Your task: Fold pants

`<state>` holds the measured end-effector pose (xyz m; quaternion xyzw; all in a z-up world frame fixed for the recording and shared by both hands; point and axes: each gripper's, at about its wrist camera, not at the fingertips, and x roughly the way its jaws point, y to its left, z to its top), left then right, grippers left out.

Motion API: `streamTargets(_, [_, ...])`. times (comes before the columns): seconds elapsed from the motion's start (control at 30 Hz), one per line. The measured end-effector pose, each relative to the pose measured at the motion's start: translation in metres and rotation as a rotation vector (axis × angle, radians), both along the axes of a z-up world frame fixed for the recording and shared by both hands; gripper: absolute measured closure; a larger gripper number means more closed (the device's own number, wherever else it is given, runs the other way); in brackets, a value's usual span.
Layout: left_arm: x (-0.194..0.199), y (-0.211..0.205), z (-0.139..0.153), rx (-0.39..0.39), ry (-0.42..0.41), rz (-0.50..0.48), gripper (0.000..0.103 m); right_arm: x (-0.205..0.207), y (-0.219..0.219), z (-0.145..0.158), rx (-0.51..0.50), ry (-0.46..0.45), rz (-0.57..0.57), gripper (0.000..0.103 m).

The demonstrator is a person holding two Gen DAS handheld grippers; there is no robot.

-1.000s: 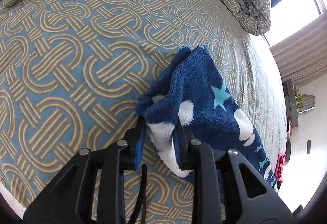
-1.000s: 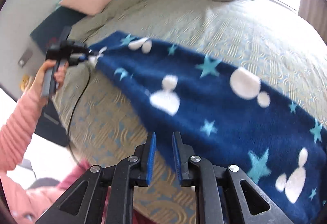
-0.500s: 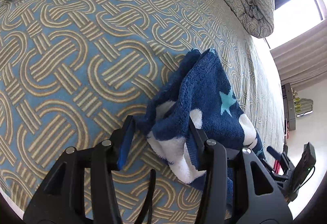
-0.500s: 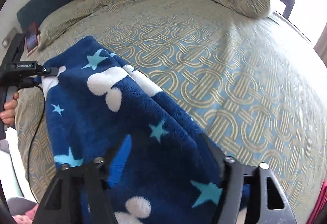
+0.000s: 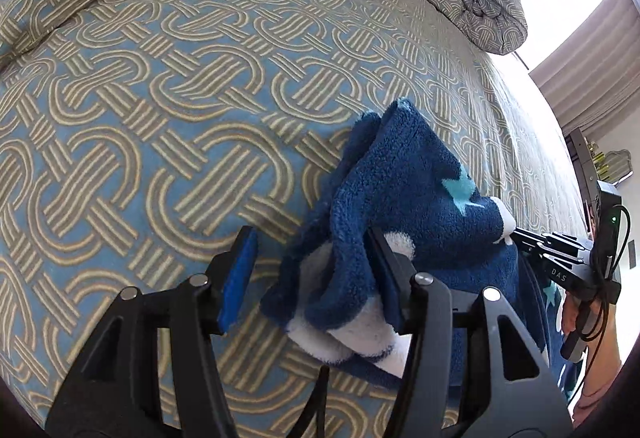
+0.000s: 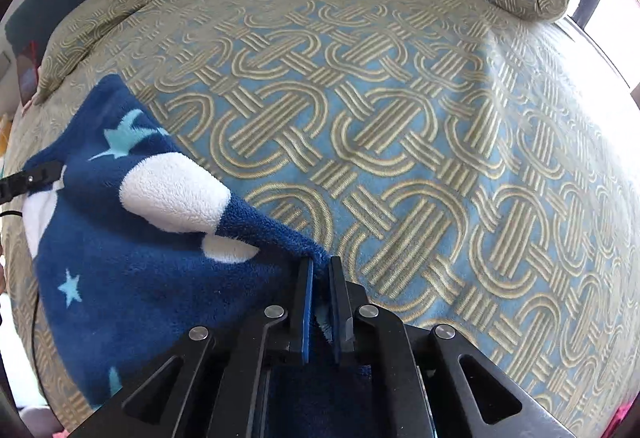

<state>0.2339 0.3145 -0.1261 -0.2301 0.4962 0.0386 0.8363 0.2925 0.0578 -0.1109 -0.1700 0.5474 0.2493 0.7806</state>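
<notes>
Pants of navy fleece with white blobs and pale blue stars (image 5: 420,198) lie bunched on the blue bedspread with a tan woven-loop pattern (image 5: 160,98). Half a second ago the left gripper (image 5: 312,258) was closer on the cloth; now its fingers stand wide apart, cloth loose between them. The right gripper (image 6: 319,270), open then, is now clamped on the fleece's right edge (image 6: 160,258), near the bed's near side

Both claws are black plastic with blue pads (image 5: 236,278) and silver screws (image 6: 276,311) (one lettered "DAS").
</notes>
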Motion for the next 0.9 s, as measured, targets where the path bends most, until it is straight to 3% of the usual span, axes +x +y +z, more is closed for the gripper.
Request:
streamTargets(0.07, [0.001, 0.001, 0.0, 0.014, -0.001, 0.0, 0.05, 0.0, -0.004, 0.005, 0.023, 0.0, -0.016, 0.09])
streamTargets(0.1, [0.002, 0.001, 0.0, 0.008, -0.005, -0.004, 0.058, -0.002, -0.009, 0.011, 0.049, 0.009, -0.034, 0.088])
streamTargets(0.13, [0.003, 0.001, 0.002, -0.009, -0.013, -0.017, 0.077, -0.006, -0.015, 0.019, 0.087, 0.016, -0.05, 0.086])
streamTargets(0.2, [0.005, 0.002, 0.007, -0.038, -0.029, -0.033, 0.09, -0.02, -0.031, 0.041, 0.168, 0.006, -0.081, 0.071])
streamTargets(0.23, [0.004, 0.003, 0.012, -0.001, -0.043, -0.028, 0.094, -0.034, -0.041, 0.053, 0.217, -0.005, -0.097, 0.066])
streamTargets(0.27, [0.005, 0.003, 0.016, 0.028, -0.056, -0.032, 0.094, -0.044, -0.044, 0.061, 0.26, -0.006, -0.1, 0.057])
streamTargets(0.37, [0.009, 0.008, 0.023, 0.074, -0.076, -0.018, 0.095, -0.096, -0.057, 0.066, 0.363, 0.074, -0.061, 0.055])
streamTargets(0.4, [0.01, 0.014, 0.023, 0.083, -0.076, 0.005, 0.099, -0.116, -0.058, 0.056, 0.359, 0.124, -0.046, 0.055])
streamTargets(0.5, [0.007, 0.032, 0.019, 0.089, -0.058, 0.047, 0.099, -0.175, -0.063, 0.004, 0.278, 0.292, -0.064, 0.055])
streamTargets(0.53, [0.004, 0.039, 0.017, 0.06, -0.048, 0.055, 0.099, -0.191, -0.064, 0.0, 0.279, 0.256, -0.075, 0.055])
streamTargets(0.57, [-0.001, 0.044, 0.017, 0.041, -0.044, 0.068, 0.098, -0.208, -0.066, 0.007, 0.274, 0.172, -0.066, 0.055])
streamTargets(0.6, [-0.007, 0.047, 0.018, 0.033, -0.042, 0.077, 0.092, -0.215, -0.066, 0.013, 0.257, 0.16, -0.054, 0.055])
streamTargets(0.73, [-0.043, 0.05, 0.026, -0.023, -0.051, 0.132, 0.044, -0.22, -0.072, 0.04, 0.324, 0.187, -0.059, 0.054])
streamTargets(0.8, [-0.055, 0.041, 0.029, -0.086, -0.06, 0.123, 0.035, -0.217, -0.072, 0.053, 0.32, 0.136, -0.059, 0.054])
streamTargets(0.9, [-0.058, 0.013, 0.028, -0.169, -0.036, 0.048, 0.032, -0.21, -0.06, 0.058, 0.325, 0.092, -0.093, 0.054])
